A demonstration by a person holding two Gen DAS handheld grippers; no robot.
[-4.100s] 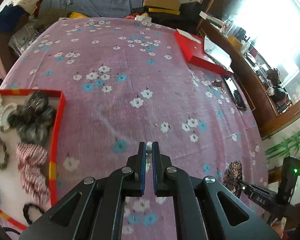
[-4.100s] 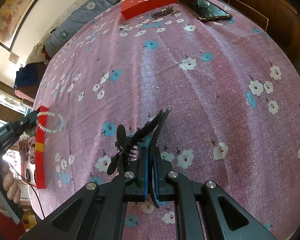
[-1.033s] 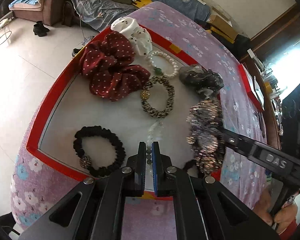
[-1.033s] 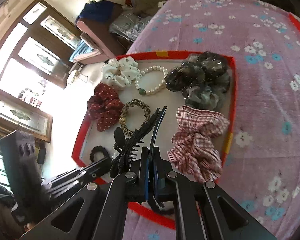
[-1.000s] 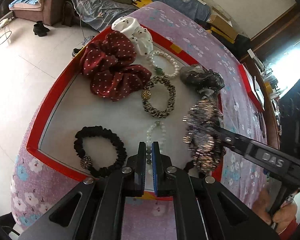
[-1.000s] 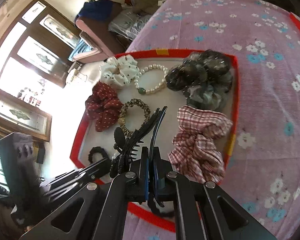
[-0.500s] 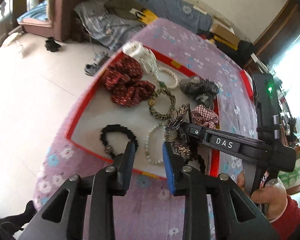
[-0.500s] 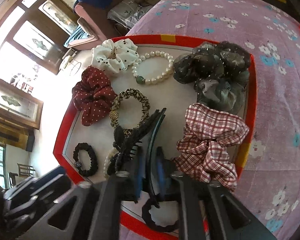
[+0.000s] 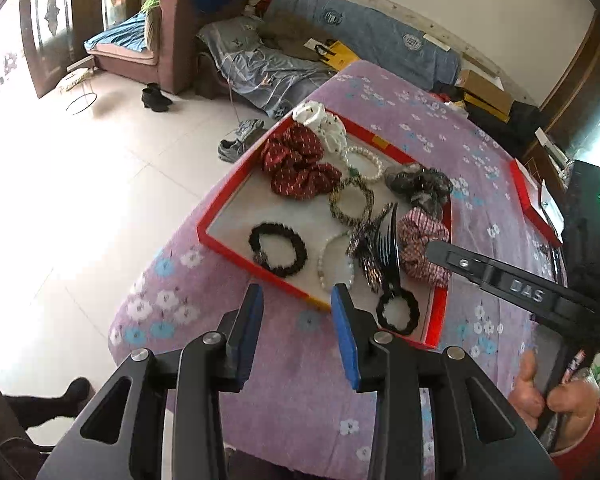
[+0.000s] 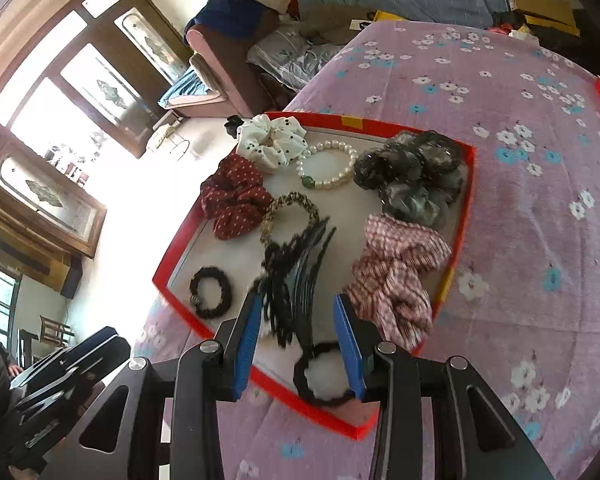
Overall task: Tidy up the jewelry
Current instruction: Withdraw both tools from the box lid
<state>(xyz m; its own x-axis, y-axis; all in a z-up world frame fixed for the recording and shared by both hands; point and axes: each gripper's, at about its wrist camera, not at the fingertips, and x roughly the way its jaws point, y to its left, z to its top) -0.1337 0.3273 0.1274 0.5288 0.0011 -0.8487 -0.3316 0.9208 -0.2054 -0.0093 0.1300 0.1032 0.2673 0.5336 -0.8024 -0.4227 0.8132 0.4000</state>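
Both grippers are letting go over the red tray (image 10: 466, 200) on the floral tablecloth (image 10: 520, 220). The left gripper (image 9: 298, 312) has its blue pads apart and opening, nothing between them; the pale bead bracelet (image 9: 334, 258) lies in the tray beyond. The right gripper (image 10: 296, 322) is also opening, pads clear of the black hair claw (image 10: 300, 268), which is blurred and dropping onto the tray floor between the leopard hair tie (image 10: 290, 210) and the plaid scrunchie (image 10: 396, 272). To finish cleanly, I'd lift straight up with fingers wide, so the claw's teeth don't snag a pad
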